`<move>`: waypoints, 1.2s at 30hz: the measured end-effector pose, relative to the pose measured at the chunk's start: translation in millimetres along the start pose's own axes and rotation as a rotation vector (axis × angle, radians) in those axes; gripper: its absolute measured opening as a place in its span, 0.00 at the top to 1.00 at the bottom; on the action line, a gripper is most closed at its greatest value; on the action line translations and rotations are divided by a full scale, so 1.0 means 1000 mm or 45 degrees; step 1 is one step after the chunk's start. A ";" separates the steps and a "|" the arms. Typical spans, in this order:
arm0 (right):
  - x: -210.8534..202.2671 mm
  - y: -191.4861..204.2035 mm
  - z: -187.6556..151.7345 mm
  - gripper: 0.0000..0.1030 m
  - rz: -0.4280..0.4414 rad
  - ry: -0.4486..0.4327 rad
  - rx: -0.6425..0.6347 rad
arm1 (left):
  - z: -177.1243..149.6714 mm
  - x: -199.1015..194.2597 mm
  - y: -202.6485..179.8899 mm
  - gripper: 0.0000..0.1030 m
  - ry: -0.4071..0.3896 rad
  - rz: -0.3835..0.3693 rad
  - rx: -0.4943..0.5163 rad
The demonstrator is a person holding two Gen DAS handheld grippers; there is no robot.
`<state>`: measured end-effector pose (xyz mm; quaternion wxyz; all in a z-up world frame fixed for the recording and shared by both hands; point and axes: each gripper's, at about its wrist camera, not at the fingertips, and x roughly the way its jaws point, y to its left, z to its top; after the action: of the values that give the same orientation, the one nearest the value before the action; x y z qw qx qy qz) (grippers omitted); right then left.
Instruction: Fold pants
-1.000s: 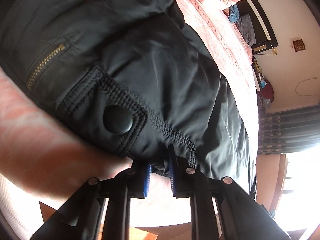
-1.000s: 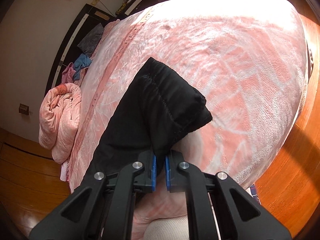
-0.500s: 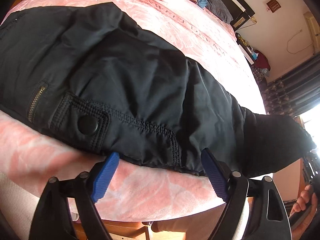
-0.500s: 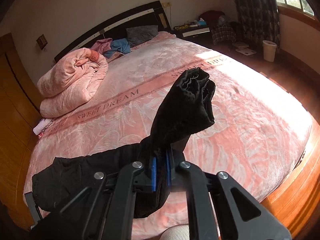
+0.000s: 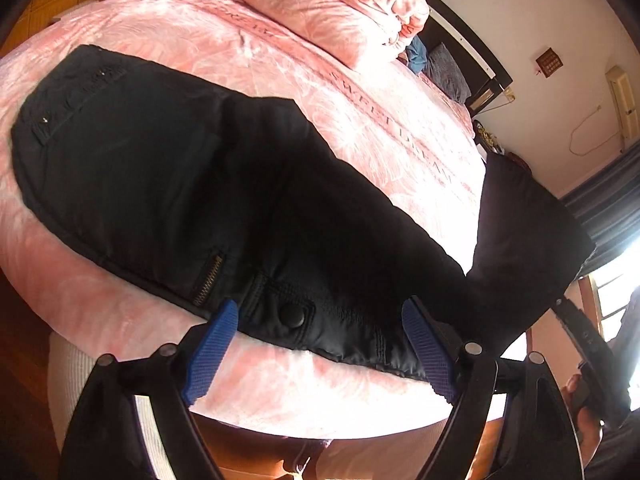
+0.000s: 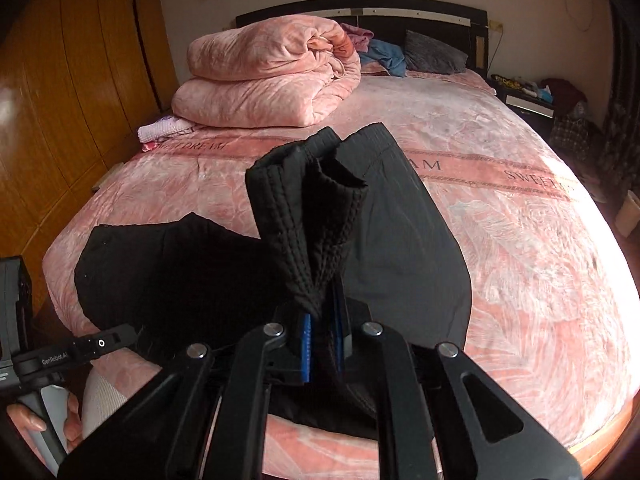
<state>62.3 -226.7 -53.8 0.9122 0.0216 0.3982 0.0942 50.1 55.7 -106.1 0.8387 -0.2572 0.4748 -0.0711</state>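
The black pants (image 5: 192, 184) lie across the near edge of the pink bed, waist end at the left, with a zip pocket (image 5: 208, 276) and a snap button (image 5: 292, 316) by the near hem. My left gripper (image 5: 320, 344) is open and empty just in front of that edge, blue pads either side of the snap. My right gripper (image 6: 322, 336) is shut on the leg cuffs (image 6: 308, 216), held up above the bed; the leg hangs from it over the pants (image 6: 168, 272). The raised leg also shows in the left wrist view (image 5: 524, 248).
The bed (image 6: 520, 240) has a pink blanket cover. A folded pink quilt (image 6: 268, 80) lies at the back left, with clothes and a grey pillow (image 6: 432, 56) by the headboard. A wooden wardrobe (image 6: 60, 100) stands left. A nightstand (image 6: 528, 96) stands right.
My left gripper let go of the pants' edge, opened wide and drew back. My right gripper lifted the cuffs and swung them left over the pants.
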 end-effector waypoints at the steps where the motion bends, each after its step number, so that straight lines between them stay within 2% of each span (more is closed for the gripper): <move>1: 0.009 0.009 -0.005 0.92 0.008 0.032 -0.023 | 0.005 -0.003 0.003 0.17 -0.021 0.012 -0.007; 9: 0.081 0.063 -0.059 0.88 0.064 0.293 -0.154 | 0.029 -0.016 0.018 0.15 -0.099 0.031 -0.066; 12: 0.089 0.074 -0.073 0.71 0.065 0.343 -0.220 | 0.036 -0.012 0.019 0.14 -0.092 0.031 -0.084; 14: 0.082 0.077 -0.076 0.40 0.162 0.360 -0.224 | 0.035 -0.010 0.023 0.14 -0.081 0.033 -0.099; 15: 0.075 0.075 -0.076 0.36 0.219 0.350 -0.202 | 0.035 -0.010 0.025 0.14 -0.076 0.036 -0.106; 17: 0.060 0.072 -0.073 0.36 0.291 0.307 -0.160 | 0.033 -0.009 0.030 0.14 -0.072 0.041 -0.118; 18: 0.054 0.071 -0.071 0.36 0.275 0.271 -0.154 | 0.031 -0.009 0.031 0.14 -0.071 0.046 -0.123; 22: 0.053 0.085 -0.063 0.35 0.191 0.230 -0.259 | 0.030 -0.008 0.035 0.14 -0.061 0.051 -0.153; 26: 0.072 0.106 -0.065 0.32 0.122 0.272 -0.386 | 0.029 -0.010 0.037 0.13 -0.067 0.057 -0.156; 28: 0.081 0.116 -0.071 0.31 0.050 0.281 -0.459 | 0.029 -0.012 0.040 0.13 -0.073 0.061 -0.169; 30: 0.091 0.118 -0.074 0.32 -0.038 0.282 -0.490 | 0.030 -0.012 0.041 0.13 -0.069 0.066 -0.173; 31: 0.093 0.116 -0.074 0.32 -0.038 0.280 -0.484 | 0.030 -0.011 0.041 0.13 -0.065 0.070 -0.165; 33: 0.098 0.109 -0.073 0.43 -0.013 0.280 -0.441 | 0.030 -0.010 0.039 0.13 -0.063 0.092 -0.140; 35: 0.097 0.103 -0.069 0.68 0.024 0.278 -0.396 | 0.030 -0.008 0.037 0.13 -0.070 0.127 -0.106; 36: 0.094 0.100 -0.068 0.75 0.051 0.274 -0.372 | 0.030 -0.008 0.036 0.13 -0.072 0.141 -0.089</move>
<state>59.8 -113.5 -156.4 0.8557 -0.1134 0.4751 0.1708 66.5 100.0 -105.6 0.8449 -0.2615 0.4667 -0.0009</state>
